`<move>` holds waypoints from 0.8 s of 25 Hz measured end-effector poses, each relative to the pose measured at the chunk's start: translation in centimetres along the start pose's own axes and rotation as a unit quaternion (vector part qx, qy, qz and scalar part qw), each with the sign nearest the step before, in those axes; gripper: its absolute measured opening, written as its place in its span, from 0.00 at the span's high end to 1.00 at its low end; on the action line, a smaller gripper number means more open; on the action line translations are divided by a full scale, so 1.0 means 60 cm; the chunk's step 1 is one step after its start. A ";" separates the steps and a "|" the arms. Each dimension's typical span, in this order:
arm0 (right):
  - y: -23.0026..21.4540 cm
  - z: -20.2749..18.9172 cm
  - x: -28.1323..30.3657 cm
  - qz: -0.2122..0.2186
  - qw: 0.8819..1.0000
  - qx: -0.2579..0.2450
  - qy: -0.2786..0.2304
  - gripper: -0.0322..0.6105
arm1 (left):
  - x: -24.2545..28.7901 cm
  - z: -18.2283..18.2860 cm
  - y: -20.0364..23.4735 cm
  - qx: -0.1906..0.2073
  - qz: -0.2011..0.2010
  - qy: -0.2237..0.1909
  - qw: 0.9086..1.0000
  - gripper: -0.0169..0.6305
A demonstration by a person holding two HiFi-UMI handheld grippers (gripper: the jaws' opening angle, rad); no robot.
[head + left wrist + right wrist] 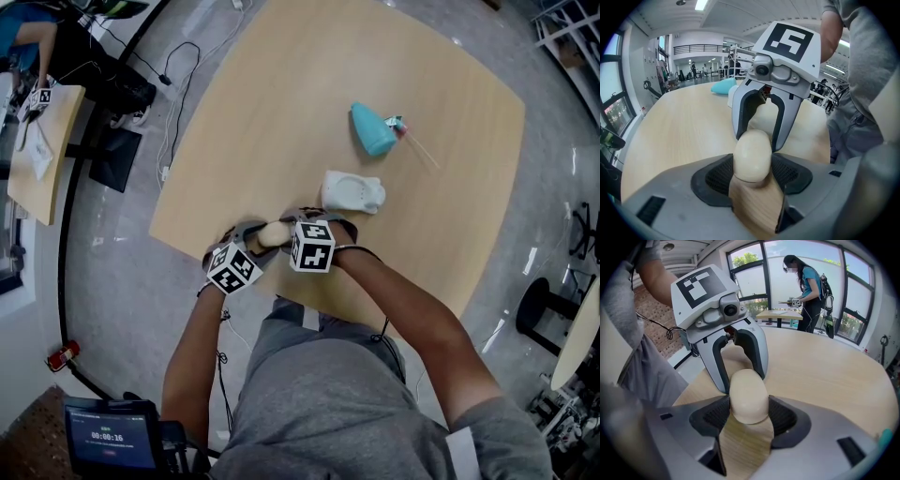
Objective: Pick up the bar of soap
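Currently the bar of soap (274, 234) is gripped from two opposite ends at once: the left tongs (752, 174) are clenched on one end and the right tongs (748, 414) on the other, as is shown plainly in both gripper views. The bar is held at the near edge of the surface (375, 56), at lower centre-left of the head view, well apart from the white soap dish (353, 192) and the teal object (372, 128) further up the frame. Whether the bar has been raised off the wood cannot be told.

The chief risk is judged to lie in the bar's smooth, rounded shape. If pressure is applied unevenly, or the two tongs are drawn apart or twisted against each other, the bar could be squeezed out sideways. Since it is held right at the edge, a slip there would likely send it to the floor (122, 272) rather than back onto the surface.
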State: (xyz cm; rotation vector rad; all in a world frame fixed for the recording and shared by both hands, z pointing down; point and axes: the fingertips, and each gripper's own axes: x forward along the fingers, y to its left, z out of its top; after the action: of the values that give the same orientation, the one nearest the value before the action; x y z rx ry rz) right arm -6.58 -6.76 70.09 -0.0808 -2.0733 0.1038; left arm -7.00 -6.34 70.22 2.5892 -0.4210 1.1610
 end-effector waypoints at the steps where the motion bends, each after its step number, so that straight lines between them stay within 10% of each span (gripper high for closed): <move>1: -0.001 0.000 0.000 -0.001 1.000 0.002 -0.001 0.55 | 0.000 0.000 0.001 0.000 0.001 0.000 1.000 0.58; 20: 0.007 -0.016 -0.011 -0.001 1.000 0.031 -0.007 0.55 | 0.005 0.010 -0.012 0.022 0.004 0.019 1.000 0.58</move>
State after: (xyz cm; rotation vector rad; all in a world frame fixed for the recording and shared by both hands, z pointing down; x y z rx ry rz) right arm -5.42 -6.38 69.94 -0.0405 -2.0817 0.1670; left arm -6.14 -5.93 69.94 2.6003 -0.4010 1.2339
